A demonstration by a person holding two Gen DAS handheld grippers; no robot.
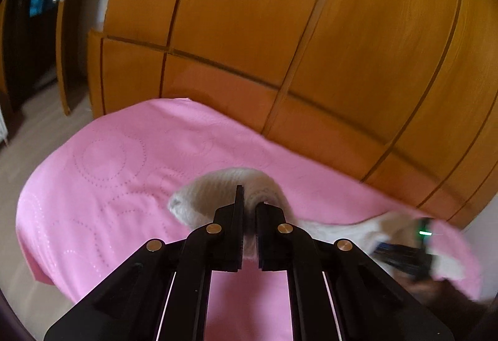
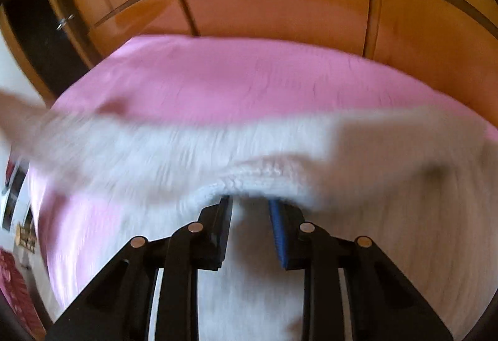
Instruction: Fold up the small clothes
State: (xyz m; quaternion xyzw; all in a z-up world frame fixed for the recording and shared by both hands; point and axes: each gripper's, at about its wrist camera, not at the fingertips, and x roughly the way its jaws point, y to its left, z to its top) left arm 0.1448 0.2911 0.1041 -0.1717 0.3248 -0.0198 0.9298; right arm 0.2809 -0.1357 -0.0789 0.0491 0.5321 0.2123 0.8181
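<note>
Cream garment (image 1: pixel 218 194): held over pink bed (image 1: pixel 109 170), spread for folding.
Left gripper (image 1: pixel 248 210): jaws clamped on garment.
Right gripper (image 2: pixel 250 207): jaws clamped on its hem.

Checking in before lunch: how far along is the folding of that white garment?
Nothing looks folded yet. In hand: both the left gripper and right gripper pinch the white knit garment, holding it over the pink bedspread. Left: laying it flat and making every fold.
</note>
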